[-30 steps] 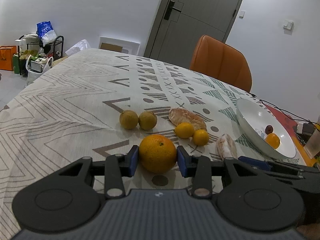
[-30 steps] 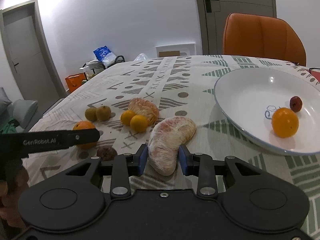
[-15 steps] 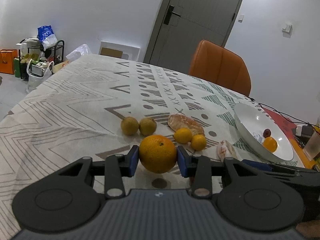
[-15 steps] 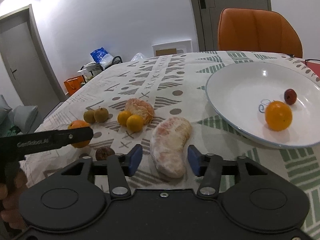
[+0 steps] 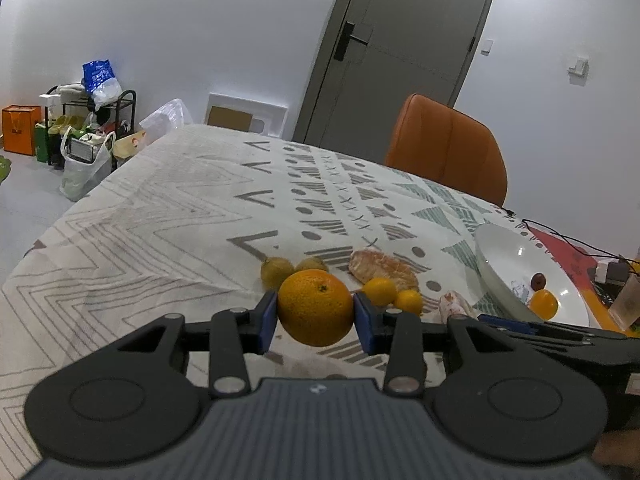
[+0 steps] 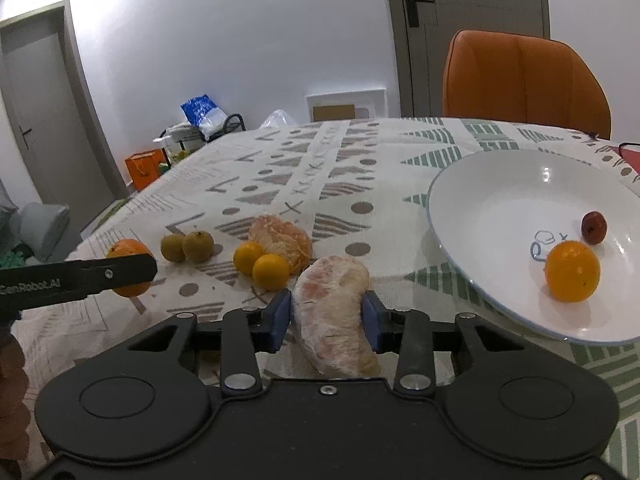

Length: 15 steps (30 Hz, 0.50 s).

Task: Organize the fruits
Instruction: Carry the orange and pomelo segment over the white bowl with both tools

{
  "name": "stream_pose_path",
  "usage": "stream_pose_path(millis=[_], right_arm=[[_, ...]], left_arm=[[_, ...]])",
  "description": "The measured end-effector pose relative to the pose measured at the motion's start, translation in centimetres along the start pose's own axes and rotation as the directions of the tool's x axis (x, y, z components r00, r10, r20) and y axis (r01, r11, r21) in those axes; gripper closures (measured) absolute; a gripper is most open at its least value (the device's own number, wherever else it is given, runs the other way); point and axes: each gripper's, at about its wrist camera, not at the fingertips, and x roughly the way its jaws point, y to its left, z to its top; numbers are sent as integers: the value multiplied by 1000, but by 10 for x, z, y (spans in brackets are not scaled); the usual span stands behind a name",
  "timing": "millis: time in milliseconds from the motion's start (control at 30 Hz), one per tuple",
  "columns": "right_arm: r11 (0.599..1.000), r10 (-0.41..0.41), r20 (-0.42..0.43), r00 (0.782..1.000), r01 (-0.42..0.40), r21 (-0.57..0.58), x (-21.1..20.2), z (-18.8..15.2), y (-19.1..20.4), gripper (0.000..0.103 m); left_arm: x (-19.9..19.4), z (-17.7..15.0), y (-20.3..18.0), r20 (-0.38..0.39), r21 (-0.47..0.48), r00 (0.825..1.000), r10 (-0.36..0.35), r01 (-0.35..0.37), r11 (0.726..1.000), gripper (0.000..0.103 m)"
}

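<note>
Fruit sits in both grippers. The left hand-held gripper (image 5: pixel 316 322) is clenched on a large orange (image 5: pixel 316 308), its blue pads pressed against the fruit's two sides, and the orange appears raised off the patterned surface (image 5: pixel 168 216), its shadow lying on the cloth below. The right hand-held gripper (image 6: pixel 326 320) is level and pointed across the surface toward the chair; its pads are closed against the flanks of a peeled pomelo segment (image 6: pixel 336 316), though whether the segment rests on the cloth or is lifted cannot be told.

Only the right wrist view shows the left tool from outside: a black bar crossing in front of the large orange (image 6: pixel 130 266) at the far left, well apart from the white plate (image 6: pixel 500 184). That view also shows the plate's contents clearly, a small orange (image 6: pixel 573 271) and a dark red fruit (image 6: pixel 594 227) near each other, along with a blue mark on the plate. Between the two grippers lie two green-brown round fruits (image 6: pixel 187 246), touching, then two small yellow citrus (image 6: pixel 262 266), touching, and just behind them a peeled orange (image 6: pixel 282 238).

The left wrist view shows the same cluster from the other side, with the pomelo segment (image 5: pixel 454 304) barely visible behind the right tool's black body, and an orange chair (image 5: pixel 448 148) beyond the surface.
</note>
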Motion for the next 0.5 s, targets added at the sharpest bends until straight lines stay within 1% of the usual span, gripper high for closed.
stream_pose_path(millis=[200,500], right_arm=[[1000,12,49,999,-13,10,-19,9,-5,67],[998,-40,112,993,35,50,-41,20,-30,67]], left_arm=[[-1,6,-14,14,27,1000,-21,20,999,64],[1,13,-41,20,72,998,-59,57,996,64]])
